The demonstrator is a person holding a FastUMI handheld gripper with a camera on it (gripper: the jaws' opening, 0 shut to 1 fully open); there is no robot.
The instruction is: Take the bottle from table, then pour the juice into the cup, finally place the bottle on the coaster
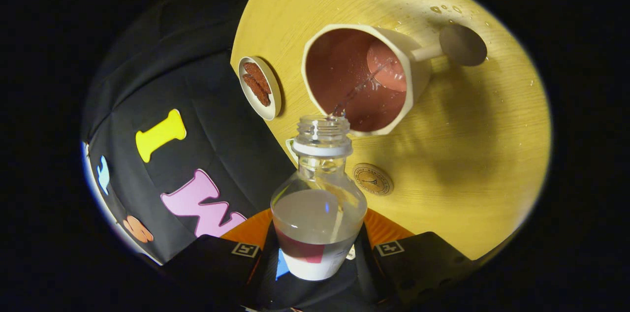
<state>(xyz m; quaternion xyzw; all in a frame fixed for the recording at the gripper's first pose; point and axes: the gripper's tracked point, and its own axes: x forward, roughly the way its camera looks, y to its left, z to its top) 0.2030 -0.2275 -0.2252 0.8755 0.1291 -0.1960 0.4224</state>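
Observation:
My gripper [317, 253] is shut on a clear plastic bottle [318, 203], one finger on each side of its lower body. The bottle is uncapped, tilted with its mouth toward the cup, and holds clear liquid. A thin stream runs from its mouth into the cream cup [362, 78], which has a reddish-brown inside and a round-ended handle pointing away. The cup stands on the round yellow wooden table [467, 154], just beyond the bottle's mouth. A small round brown coaster [372, 179] lies flat on the table beside the bottle's neck, nearer to me than the cup.
A small white dish [259, 88] with brown pieces sits near the table's edge, beside the cup. Water droplets [443, 7] dot the table beyond the cup. The black booth wall [197, 105] hangs past the table's edge.

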